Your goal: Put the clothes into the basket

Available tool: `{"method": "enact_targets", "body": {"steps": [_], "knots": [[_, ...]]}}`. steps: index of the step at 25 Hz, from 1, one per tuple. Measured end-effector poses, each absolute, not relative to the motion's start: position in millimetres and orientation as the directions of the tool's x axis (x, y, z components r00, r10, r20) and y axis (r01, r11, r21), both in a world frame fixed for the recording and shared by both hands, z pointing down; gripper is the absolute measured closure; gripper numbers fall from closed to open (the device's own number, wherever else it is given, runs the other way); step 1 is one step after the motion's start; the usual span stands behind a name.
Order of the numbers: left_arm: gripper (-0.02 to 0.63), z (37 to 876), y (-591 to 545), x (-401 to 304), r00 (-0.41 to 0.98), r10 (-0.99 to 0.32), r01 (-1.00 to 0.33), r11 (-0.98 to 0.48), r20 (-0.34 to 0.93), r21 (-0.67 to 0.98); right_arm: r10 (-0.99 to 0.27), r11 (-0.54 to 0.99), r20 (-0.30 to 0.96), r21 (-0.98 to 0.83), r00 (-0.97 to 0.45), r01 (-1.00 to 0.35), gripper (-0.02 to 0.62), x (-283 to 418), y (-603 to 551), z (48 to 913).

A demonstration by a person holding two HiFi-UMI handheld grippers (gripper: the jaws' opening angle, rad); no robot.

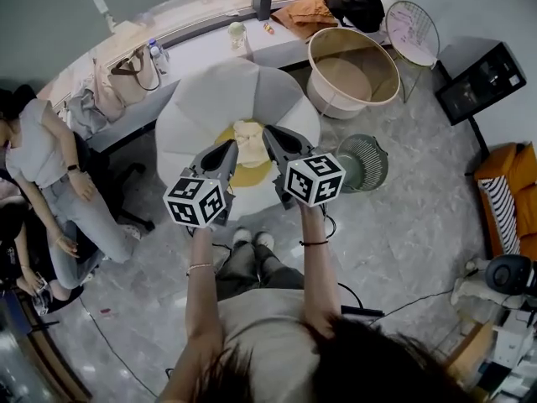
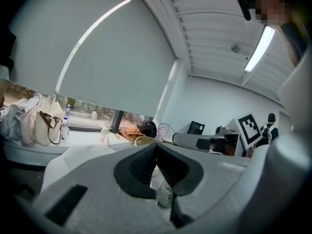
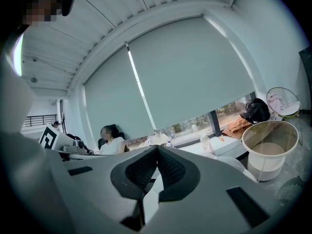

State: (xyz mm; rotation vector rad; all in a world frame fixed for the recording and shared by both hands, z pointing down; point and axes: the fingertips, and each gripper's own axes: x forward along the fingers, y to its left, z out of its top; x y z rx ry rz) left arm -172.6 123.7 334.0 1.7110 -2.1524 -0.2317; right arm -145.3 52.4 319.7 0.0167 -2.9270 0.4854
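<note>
- Counter (image 1: 281, 49) under the window: carries an orange garment (image 1: 304, 13) at its far end, well apart from both tools. Likely to be overlooked if attention stays on the nearer piece.
- White petal-shaped chair (image 1: 210, 99): holds a yellow seat pad with the nearer garment on top. Could foul a jaw coming in low and nearly level, since the raised petals ring the seat.
- Basket (image 1: 331, 103): stands on the floor beyond the chair's right side, mouth open, apparently bare inside. Means a carry across a gap, so a weak pinch could drop the cloth on the floor. A smaller wire bin (image 1: 362, 162) sits nearer and could take the drop by mistake.
- Left hand-held gripper (image 1: 232, 145): tips pressed together, just left of the garment. Shows something pale through the gap under the tips; cannot tell whether that is pinched cloth or only the seat below.
- Right hand-held gripper (image 1: 268, 131): fully closed, nothing visible between the pads, just right of the garment. Would only nudge or push the cloth if brought down closed like this; needs opening first.
- Cream garment (image 1: 249, 143): lies bunched on the seat pad between the two tips, not yet in the basket. Could come up trailing a loose end and snag on a petal.
</note>
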Motion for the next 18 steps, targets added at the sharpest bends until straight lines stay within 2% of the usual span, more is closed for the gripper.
{"method": "enact_targets", "body": {"steps": [18], "knots": [[0.595,395.6,103.1,-229.7,-0.091,-0.952,-0.86,0.223,0.292,0.46,0.001,0.905,0.289,-0.408,-0.957,-0.122,0.586,-212.2,42.1,384.7]]}}
